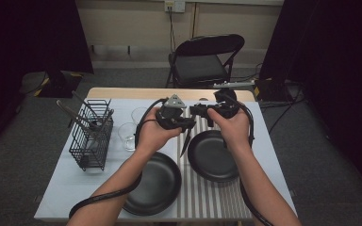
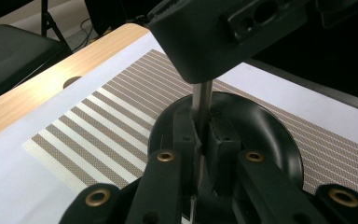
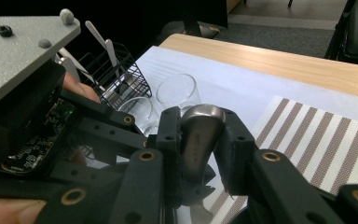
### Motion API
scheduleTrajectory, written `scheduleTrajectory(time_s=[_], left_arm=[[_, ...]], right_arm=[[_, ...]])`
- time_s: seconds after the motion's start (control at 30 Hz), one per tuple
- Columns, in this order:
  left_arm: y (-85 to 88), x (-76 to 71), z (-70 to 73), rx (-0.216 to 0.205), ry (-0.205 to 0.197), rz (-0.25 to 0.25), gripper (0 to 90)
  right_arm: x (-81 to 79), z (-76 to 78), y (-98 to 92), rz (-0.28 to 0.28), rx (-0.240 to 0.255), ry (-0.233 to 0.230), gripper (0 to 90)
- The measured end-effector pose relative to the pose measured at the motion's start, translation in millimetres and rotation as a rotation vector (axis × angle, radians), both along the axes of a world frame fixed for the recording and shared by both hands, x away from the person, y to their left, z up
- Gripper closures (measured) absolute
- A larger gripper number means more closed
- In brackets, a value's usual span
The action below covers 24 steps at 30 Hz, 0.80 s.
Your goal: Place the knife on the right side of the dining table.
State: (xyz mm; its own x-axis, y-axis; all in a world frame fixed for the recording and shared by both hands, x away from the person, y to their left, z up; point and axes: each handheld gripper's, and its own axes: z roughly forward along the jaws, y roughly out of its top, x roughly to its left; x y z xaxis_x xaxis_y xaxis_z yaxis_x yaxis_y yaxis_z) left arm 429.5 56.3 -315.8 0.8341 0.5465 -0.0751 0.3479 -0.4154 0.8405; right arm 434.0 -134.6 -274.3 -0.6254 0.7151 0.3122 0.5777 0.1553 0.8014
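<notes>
A metal knife (image 1: 185,142) hangs over the table's middle with its dark blade pointing down between two black plates. My left gripper (image 1: 188,125) is shut on it, and in the left gripper view the jaws pinch the thin metal shaft (image 2: 201,100) just under the other gripper's body. My right gripper (image 1: 199,111) comes in from the right and is shut on the rounded end of the knife's handle (image 3: 200,133). The two grippers sit close together and almost touch.
Two black plates lie on the table, one at front left (image 1: 153,184) and one under the right hand (image 1: 214,157), on a striped placemat (image 1: 207,197). A wire basket (image 1: 92,136) of utensils and two glasses (image 1: 128,135) stand at the left. A folding chair (image 1: 207,59) is behind the table.
</notes>
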Motion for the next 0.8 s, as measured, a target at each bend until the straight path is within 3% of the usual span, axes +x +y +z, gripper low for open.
scheduleTrajectory(time_s=[0.3, 0.53, 0.8], left_arm=[[4.4, 0.2, -4.8, -0.031, 0.005, 0.004, 80.1], [10.1, -0.2, -10.7, -0.012, 0.040, 0.013, 64.8], [16.7, -1.8, -19.0, -0.005, 0.065, 0.019, 49.3]], right_arm=[[0.7, -3.1, 1.2, 0.013, 0.024, 0.021, 73.6], [3.4, -5.6, -0.3, 0.007, 0.042, 0.012, 73.7], [6.6, -5.9, 0.4, -0.001, 0.026, -0.002, 73.7]])
